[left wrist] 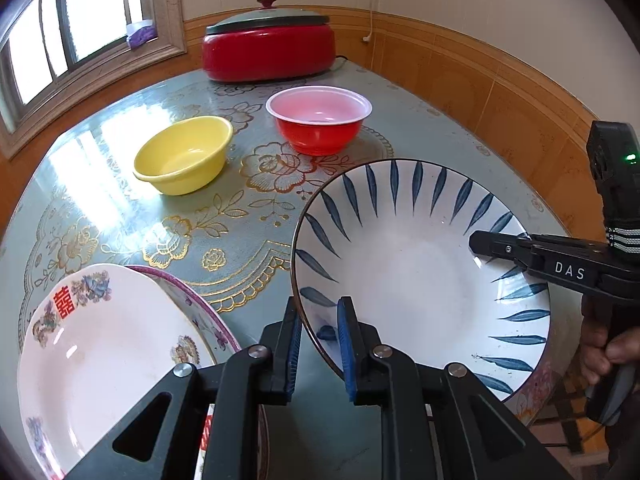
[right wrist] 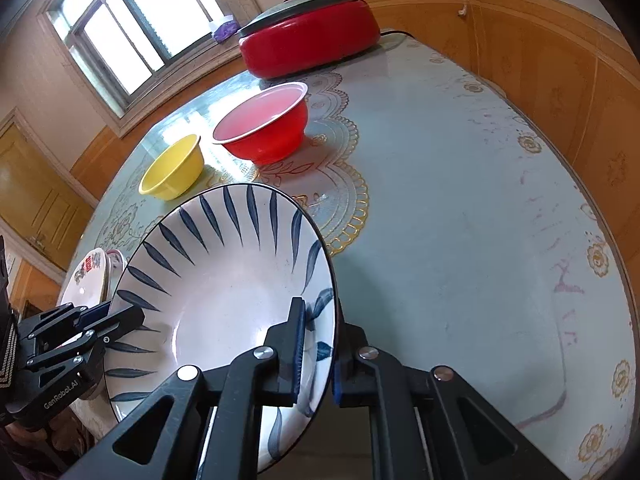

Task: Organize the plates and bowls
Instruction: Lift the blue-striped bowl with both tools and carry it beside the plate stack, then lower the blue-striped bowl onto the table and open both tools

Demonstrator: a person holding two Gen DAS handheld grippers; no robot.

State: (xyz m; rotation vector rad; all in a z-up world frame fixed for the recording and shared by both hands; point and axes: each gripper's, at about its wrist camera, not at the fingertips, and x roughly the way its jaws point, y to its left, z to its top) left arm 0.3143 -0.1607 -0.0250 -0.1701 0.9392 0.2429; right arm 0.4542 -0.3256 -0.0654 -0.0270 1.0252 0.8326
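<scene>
Both tongs clamp the leaf-patterned plate by opposite rims.

Left tongs (left wrist: 319, 344) pinch the near-left rim of the blue-leaf plate (left wrist: 420, 280), one pad inside and one outside; right tongs (right wrist: 318, 344) grip the opposite rim the same way, the plate tilted above the table (right wrist: 460, 220). Just left of it lie two stacked white plates (left wrist: 100, 344), the upper one bearing a red character. Farther back sit a yellow bowl (left wrist: 184, 154) and a red bowl (left wrist: 319, 118), apart, with a red lidded cooker (left wrist: 268, 46) behind them.
</scene>
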